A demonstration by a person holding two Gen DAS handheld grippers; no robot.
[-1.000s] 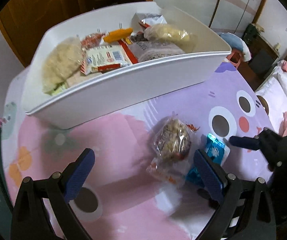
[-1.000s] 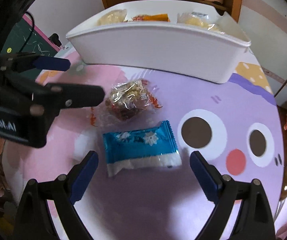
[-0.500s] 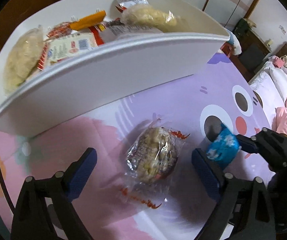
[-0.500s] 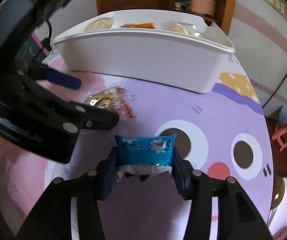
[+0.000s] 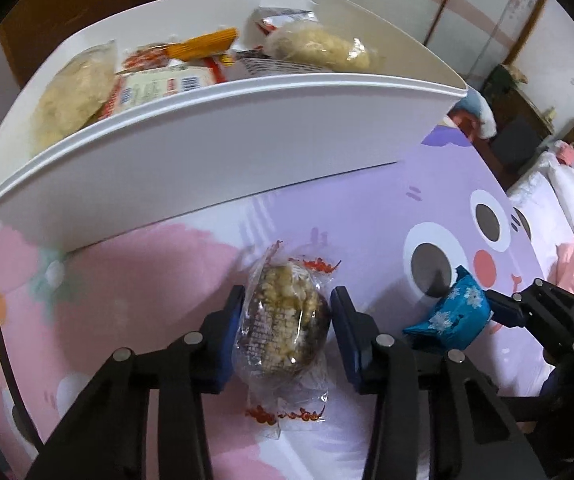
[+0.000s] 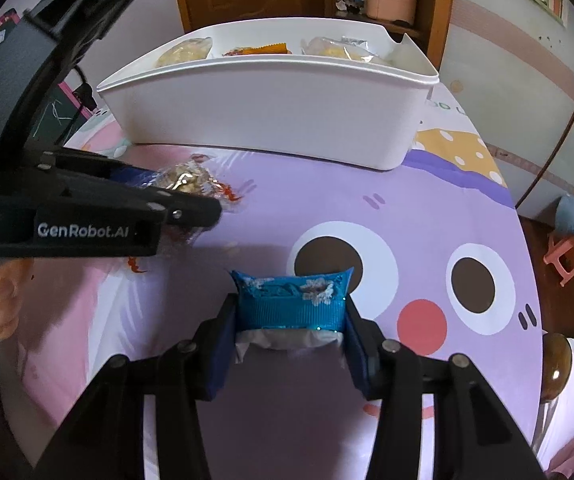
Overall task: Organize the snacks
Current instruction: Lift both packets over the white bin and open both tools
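jaws of the left gripper (image 5: pixel 287 322) are closing around a clear-wrapped, lumpy puffed-grain cake (image 5: pixel 283 328) on the bench (image 5: pixel 367 208), seemingly touching it. right gripper (image 6: pixel 289 336) pinches a crumpled blue snowflake-print packet (image 6: pixel 291 304), near the white bin (image 6: pixel 271 112) of snacks.

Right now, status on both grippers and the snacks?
Left gripper closing on clear-wrapped snack. Right gripper clamped on blue packet. White bin ahead, path clear.

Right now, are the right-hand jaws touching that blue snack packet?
Touching. In the right wrist view, the right gripper has both pads pressed against the blue packet, whose wrapper bunches between them.
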